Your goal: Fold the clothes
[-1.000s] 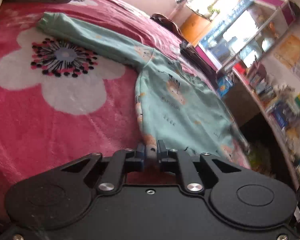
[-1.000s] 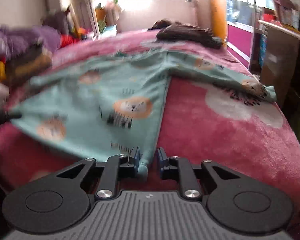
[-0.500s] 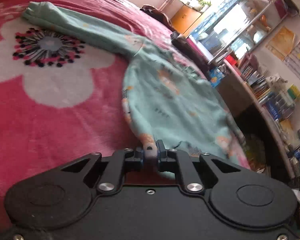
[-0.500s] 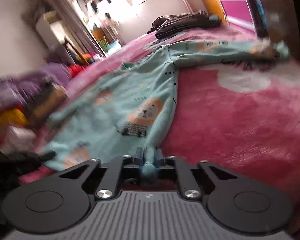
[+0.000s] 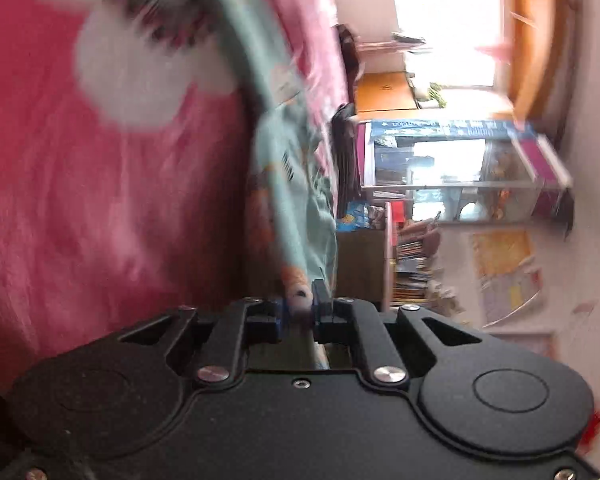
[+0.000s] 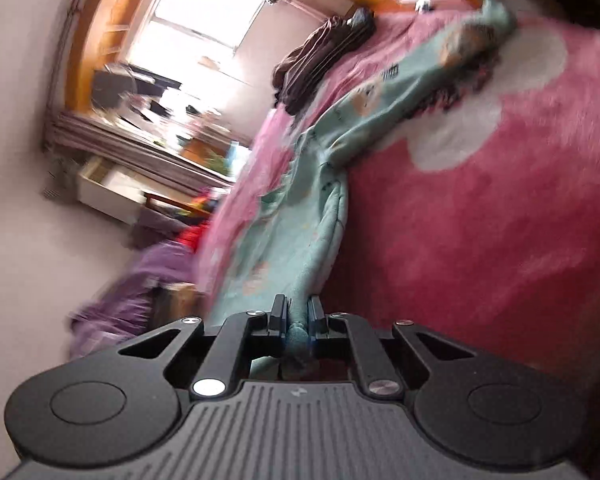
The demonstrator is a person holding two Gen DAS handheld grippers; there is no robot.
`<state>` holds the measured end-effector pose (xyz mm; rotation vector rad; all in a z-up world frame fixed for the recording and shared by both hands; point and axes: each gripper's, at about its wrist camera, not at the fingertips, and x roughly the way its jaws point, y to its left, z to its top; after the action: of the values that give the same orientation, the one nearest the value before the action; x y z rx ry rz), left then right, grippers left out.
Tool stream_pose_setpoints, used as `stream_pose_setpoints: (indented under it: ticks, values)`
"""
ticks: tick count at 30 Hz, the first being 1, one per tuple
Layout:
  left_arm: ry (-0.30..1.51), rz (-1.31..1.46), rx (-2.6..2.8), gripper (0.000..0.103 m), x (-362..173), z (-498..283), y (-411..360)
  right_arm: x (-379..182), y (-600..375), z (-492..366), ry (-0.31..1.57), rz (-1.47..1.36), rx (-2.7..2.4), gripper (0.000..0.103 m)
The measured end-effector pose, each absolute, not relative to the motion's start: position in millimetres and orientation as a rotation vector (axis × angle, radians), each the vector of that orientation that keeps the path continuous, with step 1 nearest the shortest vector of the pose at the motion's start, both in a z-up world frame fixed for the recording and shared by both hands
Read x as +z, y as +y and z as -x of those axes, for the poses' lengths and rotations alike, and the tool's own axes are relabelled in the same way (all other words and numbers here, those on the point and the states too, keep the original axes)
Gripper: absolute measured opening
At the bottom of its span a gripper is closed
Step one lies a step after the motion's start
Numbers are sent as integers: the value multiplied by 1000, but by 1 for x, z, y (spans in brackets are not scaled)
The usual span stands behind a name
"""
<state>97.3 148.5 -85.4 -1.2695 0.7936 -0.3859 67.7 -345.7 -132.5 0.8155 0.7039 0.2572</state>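
Observation:
A teal long-sleeved shirt (image 5: 288,184) printed with small lion faces stretches over a pink blanket (image 5: 100,208) with big white flowers. My left gripper (image 5: 299,300) is shut on one hem corner, and the cloth rises from the bed to its fingers. In the right wrist view the same teal shirt (image 6: 284,232) runs up from the bed, and my right gripper (image 6: 298,312) is shut on the other hem corner. One sleeve (image 6: 460,52) lies out toward the far edge of the bed. Both views are tilted and blurred.
A dark brown folded garment (image 6: 320,56) lies at the far end of the bed. Purple and red clothes (image 6: 148,272) are heaped beside the bed. A glass cabinet (image 5: 460,168) and a bookshelf (image 5: 412,264) stand past the bed's edge.
Both grippers have lifted and rolled sideways with the hem corners held, pulling the shirt's lower part up off the blanket. The right gripper shut on its corner a second ago.

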Motion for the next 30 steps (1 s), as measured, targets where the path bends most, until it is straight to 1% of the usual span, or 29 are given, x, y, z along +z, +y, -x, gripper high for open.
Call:
stream_pose_setpoints:
  ticks: [1, 2, 3, 4, 6, 10, 11, 14, 15, 16, 17, 18, 19, 20, 21, 23, 24, 26, 27, 29, 30]
  values:
    - [766, 1240, -383, 43, -81, -96, 152, -133, -348, -68, 705, -838, 255, 11]
    - [753, 1231, -364, 57, -81, -94, 157, -133, -350, -69, 705, -860, 253, 12]
    - [738, 1177, -333, 62, -79, -91, 160, -137, -345, -69, 711, -875, 249, 14]
    - [722, 1124, -302, 62, -77, -88, 162, -141, -348, -64, 730, -875, 237, 14]
    - [753, 991, -278, 62, -75, -87, 160, -145, -348, -63, 749, -845, 224, 15]
    - [802, 843, -254, 62, -85, -80, 153, -142, -342, -63, 733, -761, 237, 15]
    - [802, 796, -267, 62, -86, -79, 148, -141, -339, -62, 729, -736, 242, 17]
    - [798, 663, -309, 62, -90, -80, 132, -140, -334, -63, 719, -671, 255, 17]
    - [795, 625, -326, 57, -93, -82, 126, -139, -332, -63, 721, -653, 256, 18]
    - [806, 579, -334, 42, -98, -84, 119, -138, -330, -62, 725, -635, 256, 18]
    - [820, 539, -328, 34, -101, -89, 111, -137, -328, -62, 728, -616, 257, 18]
    - [826, 516, -331, 27, -106, -92, 106, -136, -326, -61, 731, -598, 257, 19]
    - [831, 493, -335, 15, -110, -95, 102, -134, -324, -61, 734, -579, 258, 20]
    - [829, 498, -332, 11, -110, -98, 99, -133, -322, -60, 737, -561, 258, 17]
    - [827, 504, -329, 7, -109, -101, 95, -132, -320, -60, 740, -543, 259, 10]
    - [781, 759, -348, 6, -99, -95, 114, -130, -316, -59, 746, -506, 260, 9]
    - [752, 821, -351, 6, -89, -89, 121, -128, -314, -58, 749, -487, 260, 9]
    - [735, 785, -293, 6, -82, -85, 127, -126, -309, -57, 754, -450, 261, 11]
    - [766, 787, -263, 6, -90, -88, 129, -125, -307, -57, 757, -432, 261, 11]
    - [874, 692, -213, 7, -117, -99, 124, -122, -303, -56, 762, -395, 262, 11]
    - [892, 668, -204, 8, -124, -99, 122, -121, -301, -55, 765, -376, 262, 16]
